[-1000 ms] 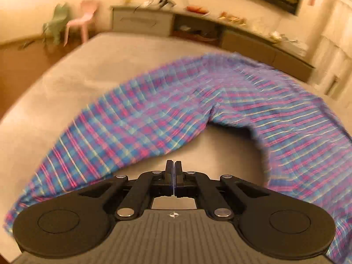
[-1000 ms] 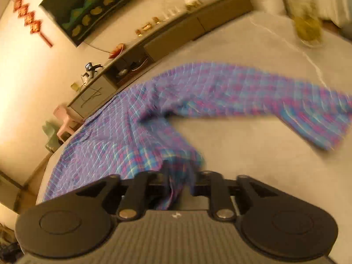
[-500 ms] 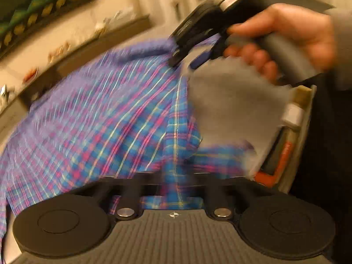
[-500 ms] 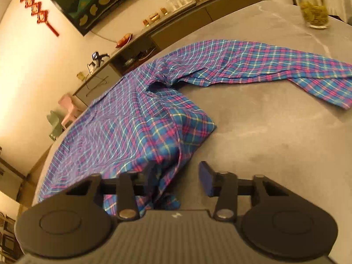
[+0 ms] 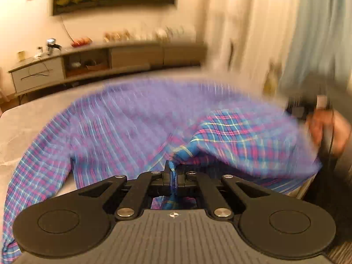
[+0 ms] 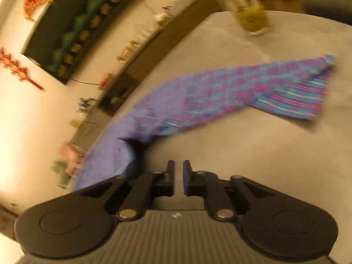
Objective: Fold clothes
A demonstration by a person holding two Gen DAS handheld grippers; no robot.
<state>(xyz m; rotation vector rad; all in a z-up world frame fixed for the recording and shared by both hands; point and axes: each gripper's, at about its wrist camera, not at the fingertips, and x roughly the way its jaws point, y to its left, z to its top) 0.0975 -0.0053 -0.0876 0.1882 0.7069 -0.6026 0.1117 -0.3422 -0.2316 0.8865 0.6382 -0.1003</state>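
Observation:
A blue, pink and purple plaid shirt (image 5: 123,121) lies spread on the grey table (image 5: 19,118). My left gripper (image 5: 173,171) is shut on a fold of the shirt's edge and holds it lifted off the table. In the right wrist view one sleeve (image 6: 253,92) stretches across the table to the right. My right gripper (image 6: 178,171) is empty, its jaws a narrow gap apart, above bare table beside the shirt's body (image 6: 110,156). The hand holding the right gripper shows blurred at the right edge of the left wrist view (image 5: 327,129).
A glass with yellow-green contents (image 6: 250,15) stands at the table's far corner. A long low sideboard (image 5: 105,59) with small objects runs along the far wall. Pale curtains (image 5: 253,33) hang at the right. Small pink and green chairs (image 6: 68,158) stand beyond the table.
My left gripper has swung over and shut on the shirt's edge, then lifted it. My right gripper let go of the shirt, moved off it and narrowed its jaws.

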